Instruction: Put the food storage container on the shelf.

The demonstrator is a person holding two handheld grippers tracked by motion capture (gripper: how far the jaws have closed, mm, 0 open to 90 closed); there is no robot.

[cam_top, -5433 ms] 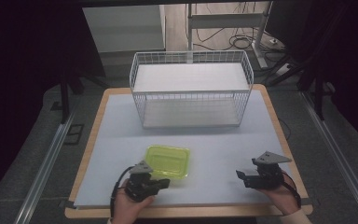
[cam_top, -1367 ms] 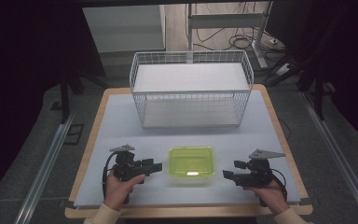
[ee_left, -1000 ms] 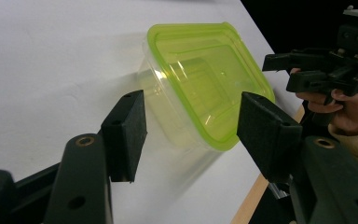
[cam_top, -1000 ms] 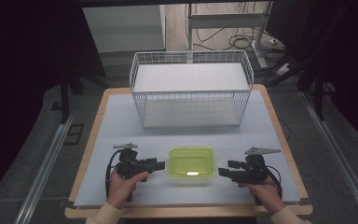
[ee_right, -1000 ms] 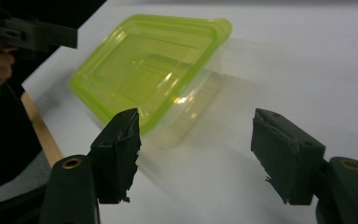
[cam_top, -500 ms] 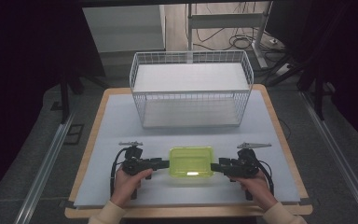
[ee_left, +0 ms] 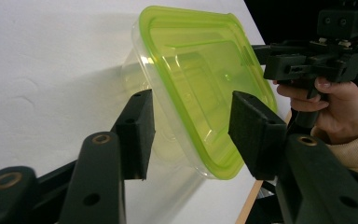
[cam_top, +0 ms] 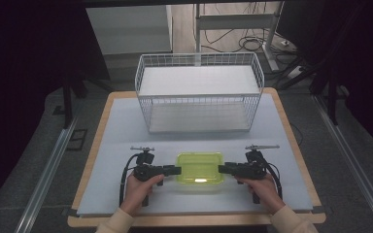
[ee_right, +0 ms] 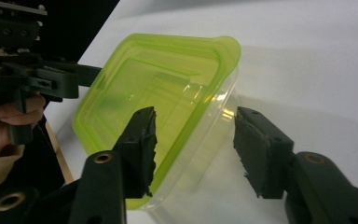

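Moved: both grippers drawn in from well apart to the 2 short ends of the box; box slid earlier from left of centre to centre front.
Box: clear rectangular plastic container with lime-green lid (cam_top: 199, 167), flat on the white mat (cam_top: 126, 126), front centre, lid on.
Left gripper (cam_top: 175, 170): at the box's left end, pointing right; jaws just been closing, part open, the lid's rim and wall between the pads (ee_left: 137, 133) in the left gripper view; no firm press visible, a gap seen on both sides.
Right gripper (cam_top: 222, 168): at the box's right end, pointing left; jaws just been closing, part open, straddling the lid edge; left pad (ee_right: 140, 144) close against the green rim, right pad clear of the wall.
Hands: left hand (cam_top: 138, 187) and right hand (cam_top: 264, 187) in from the bottom edge, cream sleeves at the frame's foot.
Edges: box well inside the mat; wooden table edge (cam_top: 194, 221) near behind the hands.
Open room: bare mat between the box and the white wire basket with 2 shelves (cam_top: 199, 92), also left and right of the grippers.
Hard to make out: actual contact of the pads with the box; box's clear base blends with the mat; the box's underside hidden; dark surroundings beyond the table unreadable.
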